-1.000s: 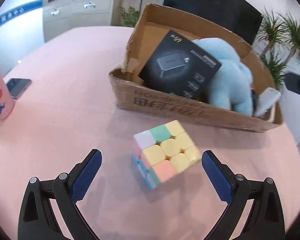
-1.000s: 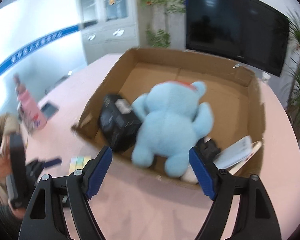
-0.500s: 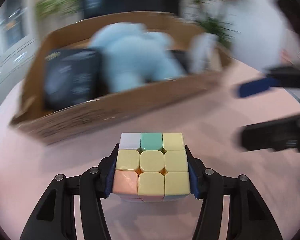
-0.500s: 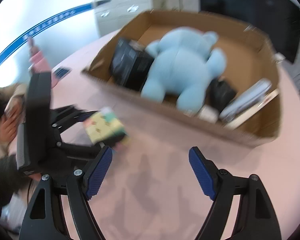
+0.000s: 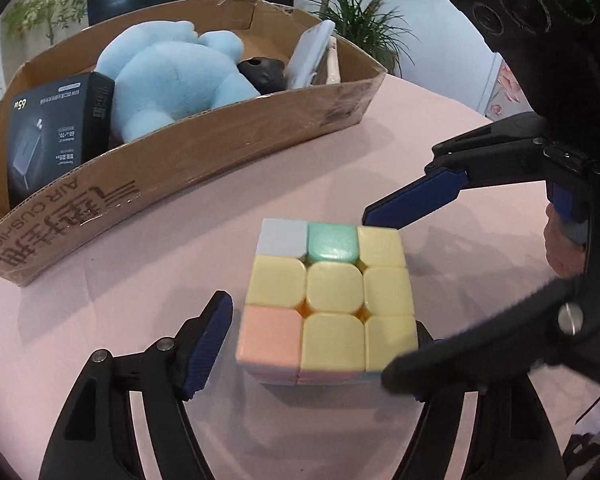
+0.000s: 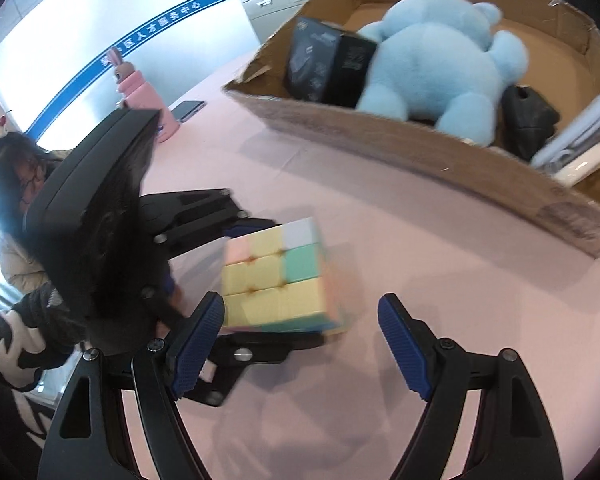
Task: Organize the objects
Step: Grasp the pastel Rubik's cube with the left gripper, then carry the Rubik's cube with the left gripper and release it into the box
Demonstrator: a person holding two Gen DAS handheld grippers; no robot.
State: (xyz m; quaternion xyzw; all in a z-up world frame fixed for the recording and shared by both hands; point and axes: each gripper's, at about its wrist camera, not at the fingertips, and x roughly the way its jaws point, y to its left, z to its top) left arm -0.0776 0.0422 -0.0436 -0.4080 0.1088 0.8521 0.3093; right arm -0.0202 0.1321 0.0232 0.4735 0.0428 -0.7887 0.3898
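A pastel puzzle cube [image 5: 327, 300] sits between the fingers of my left gripper [image 5: 320, 344]. The left pad stands slightly off the cube's side, and the right pad is hidden behind my other gripper, so the grip is unclear. The cube also shows in the right wrist view [image 6: 278, 276]. My right gripper [image 6: 300, 344] is open, close to the cube from the side, one finger [image 5: 412, 202] behind the cube. The cardboard box [image 5: 204, 148] behind holds a blue plush toy [image 5: 168, 76], a black carton [image 5: 56, 128] and smaller items.
A pink tablecloth [image 5: 120, 300] covers the table. A pink bottle [image 6: 144, 100] and a phone [image 6: 188, 110] stand at the far left edge. A person [image 6: 20, 208] sits at the left. Plants and a dark screen stand behind the box.
My left gripper closed around the cube and turned left with it; its left pad now stands slightly off. My right gripper came down from over the box to beside the cube.
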